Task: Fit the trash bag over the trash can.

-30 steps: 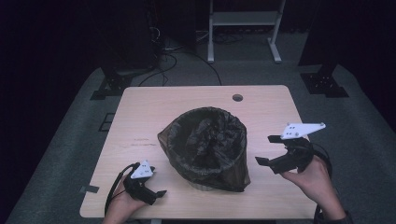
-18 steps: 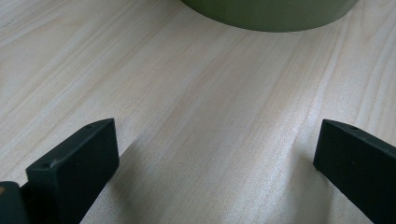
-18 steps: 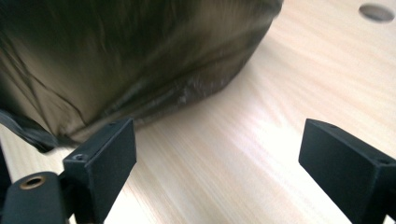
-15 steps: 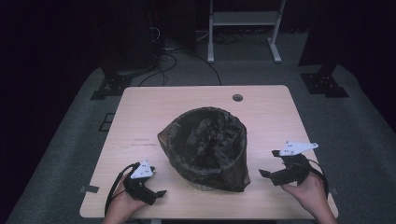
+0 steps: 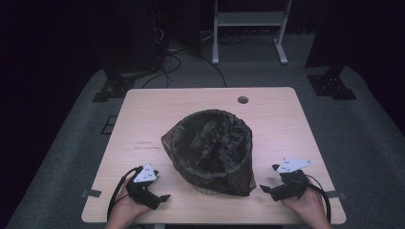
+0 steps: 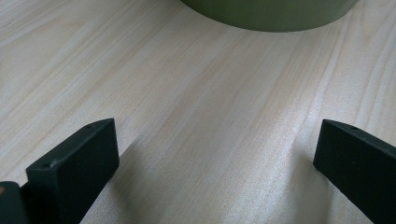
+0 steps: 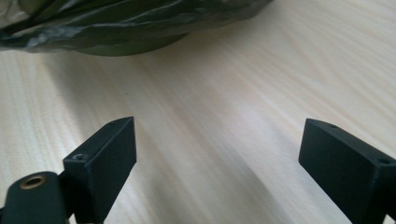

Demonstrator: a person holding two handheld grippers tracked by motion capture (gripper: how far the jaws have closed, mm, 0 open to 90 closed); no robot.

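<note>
Surface: pale wood tabletop (image 5: 143, 124), round hole (image 5: 243, 100) near far edge | On it: bag-lined bin (image 5: 210, 152) at centre, both grippers at near edge

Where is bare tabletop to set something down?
Free: the far strip of the light wooden table behind the bag-lined green bin, and both side margins. Crowded: the near edge, with the left gripper and right gripper flanking the bin.

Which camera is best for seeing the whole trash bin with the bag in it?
The high view: it shows the whole bin, its dark bag folded over the rim. The left gripper view catches just the bin's green base at its top edge; the right gripper view shows a hanging fold of bag and a bit of base.
</note>
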